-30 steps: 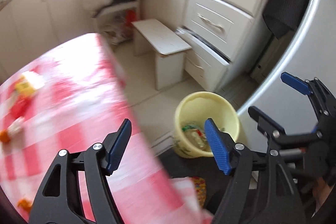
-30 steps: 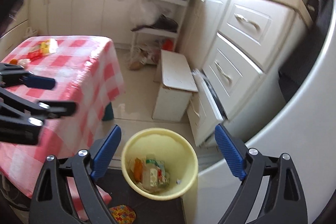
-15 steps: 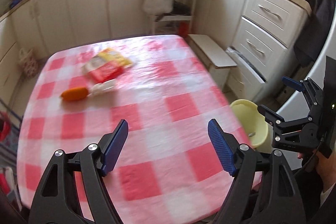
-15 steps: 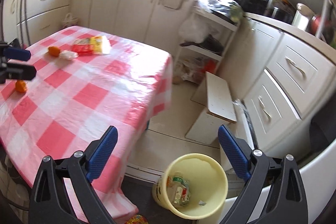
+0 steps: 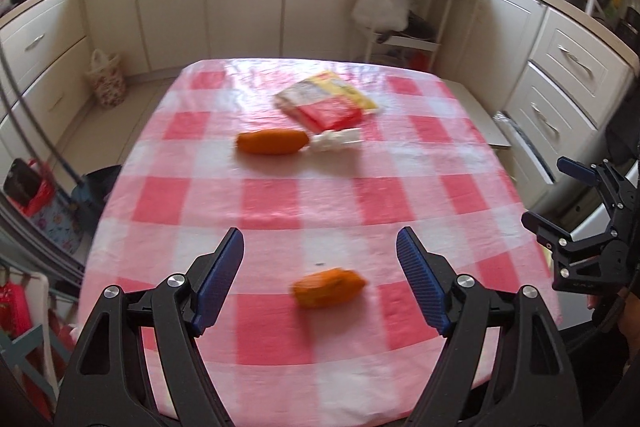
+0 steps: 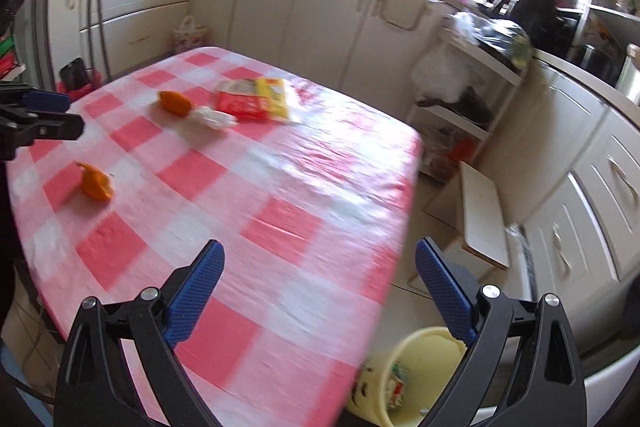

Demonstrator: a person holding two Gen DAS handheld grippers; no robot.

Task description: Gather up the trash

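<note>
Fingers, left gripper [image 5: 320, 279]: blue pads apart, nothing between them, lower centre of the left wrist view. Fingers, right gripper [image 6: 320, 291]: apart, empty.
Counter [image 5: 400, 163], red-checked cloth: near orange scrap [image 5: 329, 286] just ahead of the left fingers; far orange piece [image 5: 272, 141], white wrapper [image 5: 338, 140] touching it, red-yellow packet [image 5: 328, 101] at upper centre.
Yellow bin [image 6: 416, 371]: floor, lower right of the right wrist view, holding litter.
Step, judged: reaching for the next item. Next: lower left fingers astride the near scrap, close.
</note>
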